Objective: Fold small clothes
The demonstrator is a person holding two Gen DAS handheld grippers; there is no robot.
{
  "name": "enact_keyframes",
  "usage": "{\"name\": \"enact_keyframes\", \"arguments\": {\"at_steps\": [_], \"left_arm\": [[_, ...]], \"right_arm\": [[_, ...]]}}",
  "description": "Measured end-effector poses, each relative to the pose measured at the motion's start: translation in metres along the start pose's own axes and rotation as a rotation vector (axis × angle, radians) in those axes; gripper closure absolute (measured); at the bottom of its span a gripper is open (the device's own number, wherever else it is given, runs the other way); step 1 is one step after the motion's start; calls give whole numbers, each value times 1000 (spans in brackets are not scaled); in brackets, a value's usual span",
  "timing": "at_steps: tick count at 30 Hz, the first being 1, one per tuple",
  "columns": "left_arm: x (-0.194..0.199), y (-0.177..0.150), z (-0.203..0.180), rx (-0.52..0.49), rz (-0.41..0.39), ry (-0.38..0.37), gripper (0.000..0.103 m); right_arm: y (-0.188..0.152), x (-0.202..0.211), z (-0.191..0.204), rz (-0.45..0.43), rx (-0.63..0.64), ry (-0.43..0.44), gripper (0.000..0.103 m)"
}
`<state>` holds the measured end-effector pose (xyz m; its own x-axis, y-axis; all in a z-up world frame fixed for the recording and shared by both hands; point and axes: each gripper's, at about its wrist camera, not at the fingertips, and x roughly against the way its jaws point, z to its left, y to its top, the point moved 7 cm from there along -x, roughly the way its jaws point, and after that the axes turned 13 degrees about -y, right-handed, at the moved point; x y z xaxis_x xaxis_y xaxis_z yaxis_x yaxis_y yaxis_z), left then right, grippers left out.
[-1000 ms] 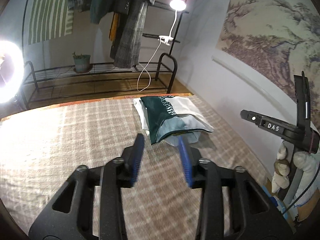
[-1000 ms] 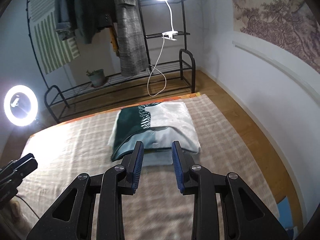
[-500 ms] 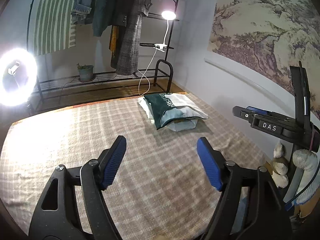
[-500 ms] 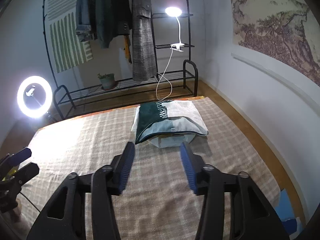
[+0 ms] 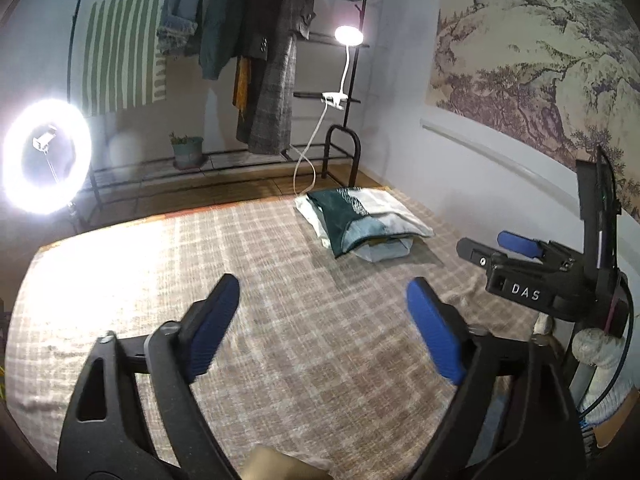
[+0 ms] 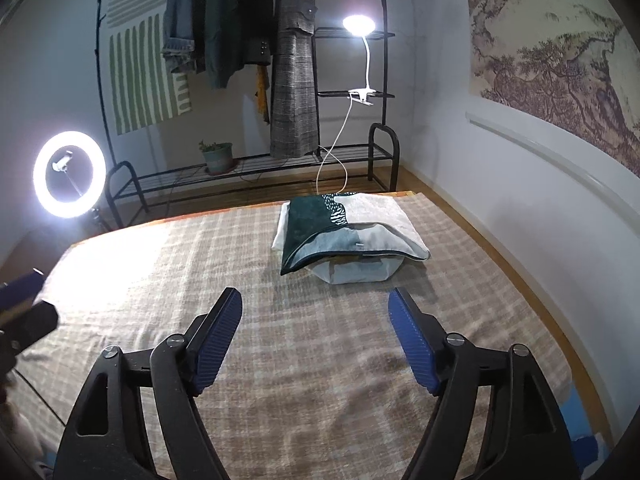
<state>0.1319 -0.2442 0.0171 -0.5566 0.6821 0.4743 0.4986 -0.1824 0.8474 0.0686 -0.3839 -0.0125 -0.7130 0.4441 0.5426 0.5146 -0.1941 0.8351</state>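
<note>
Both tongs now stand wide open and empty, pulled back from the folded clothes they were crowding a second ago. Then, the left tongs and the right tongs had their blue pads nearly together right at the near edge of the pile; half a second ago they were partly spread and already retreating. Now a broad stretch of bare checked bed cover lies between each pair of pads and the garments.

The pile sits near the far edge of the bed, toward its far right corner, a dark green and pale patterned piece on top with lighter cloth bulging out underneath at the near side. It lies flat and compact, touched by neither tool.

Releasing and backing away reads as the close of a fold: the top garment looks placed and let go. Whether another item remains to be folded cannot be told, since no loose clothing shows on the bed in either view.
</note>
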Motion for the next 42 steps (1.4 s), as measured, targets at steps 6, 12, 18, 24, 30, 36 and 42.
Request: {"name": "enact_keyframes", "arguments": {"at_steps": [6, 12, 18, 24, 30, 36, 42], "left_arm": [[6, 0, 0, -75, -16, 88, 0], [4, -9, 5, -78, 13, 109, 0], [1, -13, 13, -46, 34, 103, 0], [1, -13, 14, -38, 38, 98, 0], [2, -10, 14, -38, 35, 93, 0], [2, -10, 13, -38, 34, 94, 0], [3, -10, 13, -39, 33, 93, 0]], "right_arm": [[2, -1, -2, -13, -42, 15, 21], [0, -9, -4, 17, -73, 27, 21], [-2, -10, -4, 10, -74, 29, 21], [-7, -15, -2, 31, -62, 40, 21], [-6, -16, -4, 31, -78, 38, 21], [-8, -19, -4, 43, -90, 48, 21], [-7, -20, -4, 46, -93, 50, 21]]}}
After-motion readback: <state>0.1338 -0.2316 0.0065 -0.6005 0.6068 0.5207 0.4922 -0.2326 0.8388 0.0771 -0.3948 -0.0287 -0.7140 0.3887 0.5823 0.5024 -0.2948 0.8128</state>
